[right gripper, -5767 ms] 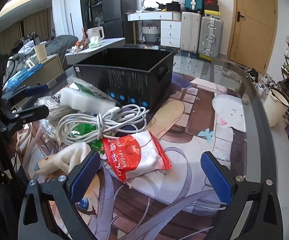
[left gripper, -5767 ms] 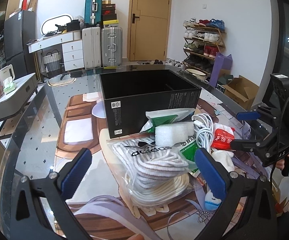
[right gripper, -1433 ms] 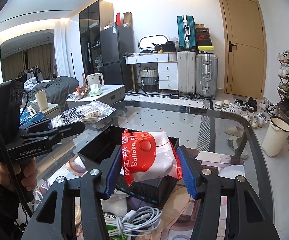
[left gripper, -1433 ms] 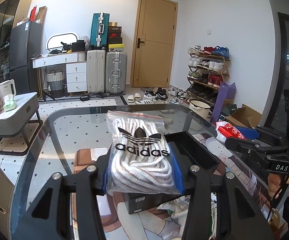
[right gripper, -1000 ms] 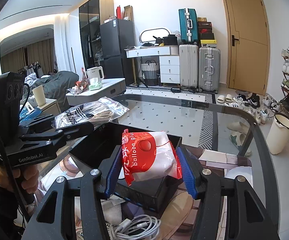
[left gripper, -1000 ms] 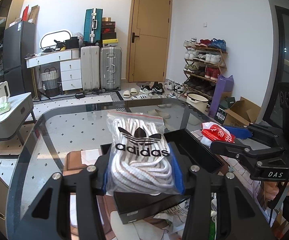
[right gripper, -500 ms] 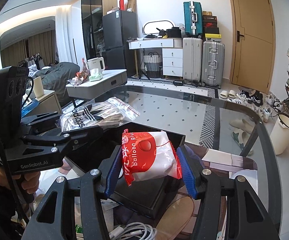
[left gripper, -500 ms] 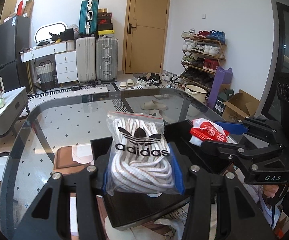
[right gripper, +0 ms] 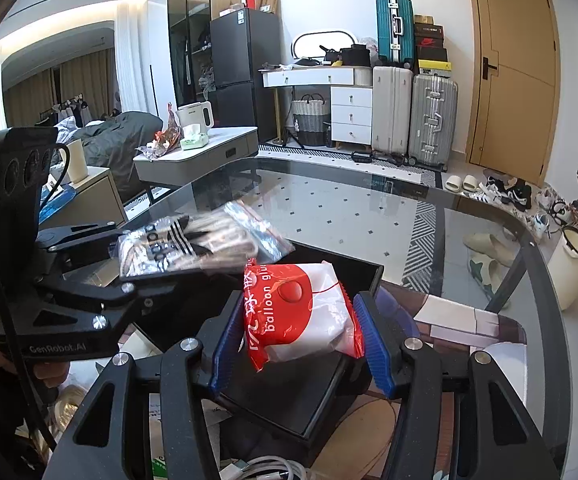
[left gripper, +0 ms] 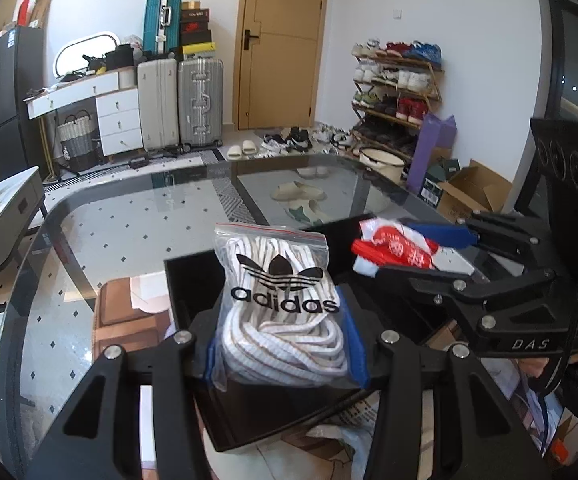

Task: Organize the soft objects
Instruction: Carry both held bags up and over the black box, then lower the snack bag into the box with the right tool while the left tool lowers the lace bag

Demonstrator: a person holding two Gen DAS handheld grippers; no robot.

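Note:
My left gripper [left gripper: 285, 336] is shut on a clear adidas bag of white laces [left gripper: 281, 312] and holds it above the open black box [left gripper: 193, 280]. My right gripper [right gripper: 297, 344] is shut on a red and white balloon glue packet [right gripper: 301, 316], also over the black box [right gripper: 289, 404]. In the left wrist view the right gripper [left gripper: 405, 252] with the red packet [left gripper: 393, 250] hangs over the box's far right side. In the right wrist view the left gripper [right gripper: 161, 264] with the adidas bag [right gripper: 193, 244] hangs just left of the packet.
The box stands on a glass table [left gripper: 129, 216] with a printed mat [left gripper: 121, 320]. White cables [right gripper: 265, 468] and other packets [left gripper: 341, 436] lie in front of the box. Suitcases [left gripper: 181, 100], a door and a shoe rack [left gripper: 397, 92] stand at the back.
Both grippers picked up their items from the table, raised them and have moved forward and down over the black box. The two grippers have drawn closer together.

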